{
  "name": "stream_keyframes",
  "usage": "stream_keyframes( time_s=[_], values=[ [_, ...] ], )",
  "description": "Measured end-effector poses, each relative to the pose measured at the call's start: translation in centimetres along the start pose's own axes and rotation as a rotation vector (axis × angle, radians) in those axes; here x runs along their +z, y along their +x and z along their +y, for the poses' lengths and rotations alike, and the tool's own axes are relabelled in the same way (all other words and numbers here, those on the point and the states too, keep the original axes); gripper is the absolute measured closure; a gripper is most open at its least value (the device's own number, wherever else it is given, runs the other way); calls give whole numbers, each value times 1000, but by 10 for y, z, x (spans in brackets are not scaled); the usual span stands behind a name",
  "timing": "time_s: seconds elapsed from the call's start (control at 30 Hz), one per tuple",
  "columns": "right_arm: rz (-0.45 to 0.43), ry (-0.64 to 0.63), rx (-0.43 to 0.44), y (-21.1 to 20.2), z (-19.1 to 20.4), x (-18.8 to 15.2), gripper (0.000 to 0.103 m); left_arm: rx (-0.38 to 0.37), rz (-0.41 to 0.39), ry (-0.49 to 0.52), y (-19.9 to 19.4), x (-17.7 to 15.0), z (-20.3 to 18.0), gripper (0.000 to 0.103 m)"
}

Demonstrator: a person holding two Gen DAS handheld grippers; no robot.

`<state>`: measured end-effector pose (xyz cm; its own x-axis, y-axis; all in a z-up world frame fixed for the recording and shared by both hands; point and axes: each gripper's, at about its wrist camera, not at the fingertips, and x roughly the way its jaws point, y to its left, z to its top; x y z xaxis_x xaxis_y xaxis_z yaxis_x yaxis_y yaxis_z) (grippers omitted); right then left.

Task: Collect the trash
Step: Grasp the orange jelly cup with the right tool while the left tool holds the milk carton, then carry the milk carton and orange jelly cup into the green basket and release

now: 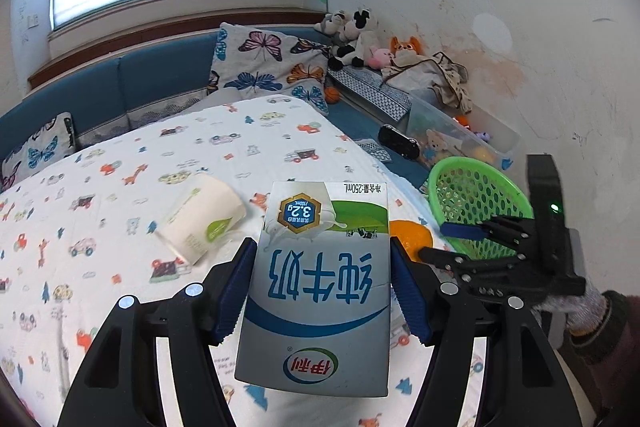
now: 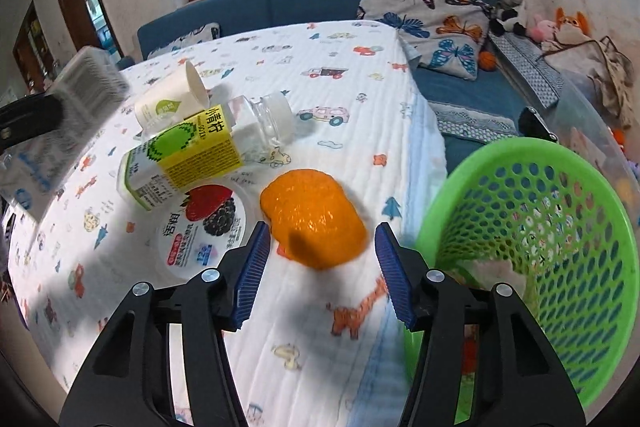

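Between the jaws of the left gripper (image 1: 323, 287), pinched on both sides, sits a milk carton (image 1: 320, 291), lifted off the desk (image 1: 120, 227). Ahead of the spread, empty jaws of the right gripper (image 2: 318, 271) lies an orange peel (image 2: 314, 219); to their right stands the green mesh basket (image 2: 560, 227), holding little as yet. Beyond the peel, a yogurt cup (image 2: 202, 227), lime-drink carton (image 2: 180, 159), clear bottle (image 2: 260, 123) and paper cup (image 2: 172, 99) remain uncollected.

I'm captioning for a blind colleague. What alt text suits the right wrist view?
The right gripper hangs open over an orange peel on a printed bedspread, beside a green basket. A carton, jar and cups lie behind.
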<state>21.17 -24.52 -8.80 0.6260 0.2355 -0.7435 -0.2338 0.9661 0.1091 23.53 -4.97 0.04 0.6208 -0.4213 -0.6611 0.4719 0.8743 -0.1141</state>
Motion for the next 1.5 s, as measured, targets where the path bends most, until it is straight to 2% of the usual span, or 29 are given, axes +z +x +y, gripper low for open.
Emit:
stream_keyframes(
  time_s=[0.23, 0.57, 0.77, 0.93, 1.13, 1.5],
  values=[
    [31, -32, -6, 23, 2, 6, 48, 5, -5, -14, -7, -8, 3, 40],
    [44, -87, 3, 30, 10, 7, 46, 2, 4, -33, -6, -16, 6, 40],
    [28, -85, 3, 31, 10, 6, 52, 8, 6, -45, -7, -17, 7, 40],
    [10, -61, -4, 22, 11, 4, 60, 2, 1, -49, -9, -17, 5, 40],
    [-27, -4, 11, 0, 3, 2, 62, -15, -11, -29, -13, -15, -5, 40],
    [-88, 31, -19, -44, -11, -9, 63, -60, -31, 6, -14, -9, -34, 40]
  ],
)
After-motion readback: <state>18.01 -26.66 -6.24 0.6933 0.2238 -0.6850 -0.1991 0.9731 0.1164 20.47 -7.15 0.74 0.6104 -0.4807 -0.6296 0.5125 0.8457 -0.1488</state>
